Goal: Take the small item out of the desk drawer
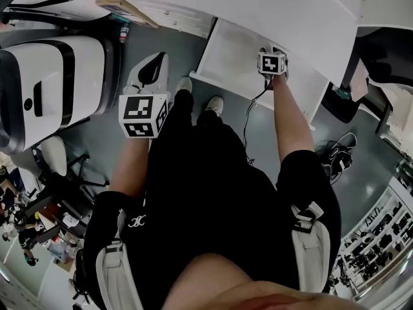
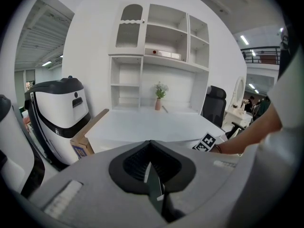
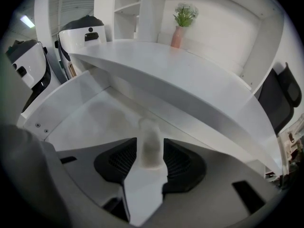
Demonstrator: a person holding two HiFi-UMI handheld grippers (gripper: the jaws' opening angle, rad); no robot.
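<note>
The white desk drawer [image 1: 226, 60] stands pulled out under the desk top [image 1: 271, 8]. My right gripper [image 1: 270, 51] reaches into it. In the right gripper view, a small pale, translucent cylinder [image 3: 150, 133] stands upright between the black pads, and my right gripper [image 3: 150, 151] is shut on it above the drawer floor [image 3: 90, 115]. The item looks blurred. My left gripper [image 1: 153, 66] hangs over the floor left of the drawer, away from it. Seen in its own view, the left gripper [image 2: 151, 144] is shut with nothing held.
A big white and black machine [image 1: 45, 82] stands at the left, a cardboard box [image 1: 122, 5] by the desk's left end. A black chair [image 1: 377, 70] is at the right. A vase with a plant [image 3: 179, 30] sits on the desk. A cable [image 1: 248, 128] hangs from the right gripper.
</note>
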